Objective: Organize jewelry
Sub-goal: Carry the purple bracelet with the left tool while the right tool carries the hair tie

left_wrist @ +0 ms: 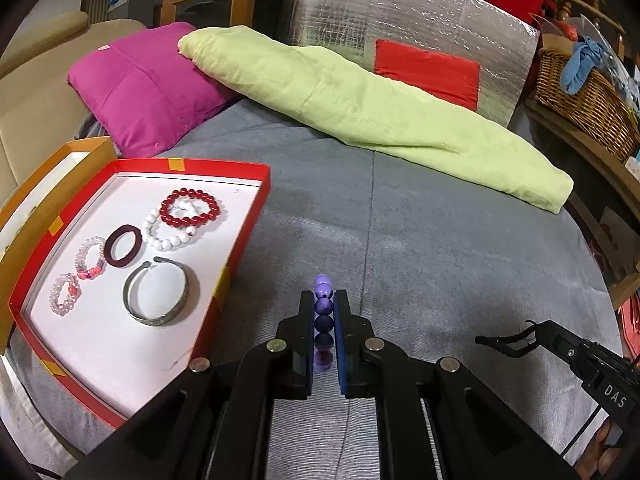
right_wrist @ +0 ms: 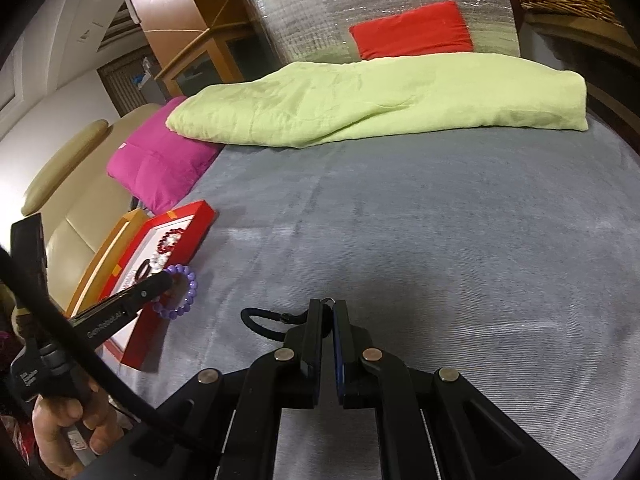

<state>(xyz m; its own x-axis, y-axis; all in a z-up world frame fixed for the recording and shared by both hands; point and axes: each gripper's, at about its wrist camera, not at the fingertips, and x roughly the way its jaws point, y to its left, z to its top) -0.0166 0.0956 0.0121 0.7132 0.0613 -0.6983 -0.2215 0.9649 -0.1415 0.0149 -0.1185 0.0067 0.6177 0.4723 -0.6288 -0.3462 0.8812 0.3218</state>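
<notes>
- Gripping the purple bead bracelet [left_wrist: 323,322] edge-on, my left gripper [left_wrist: 323,300] sits lower centre, right of the red tray [left_wrist: 224,280].
- My right gripper [right_wrist: 328,312], lower centre, pinches a black hair tie [right_wrist: 260,320].

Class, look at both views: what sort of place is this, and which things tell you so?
Probably a bedroom at home: a bed under a grey cover, a pink pillow, a folded green quilt and a wicker basket of household clutter.
</notes>
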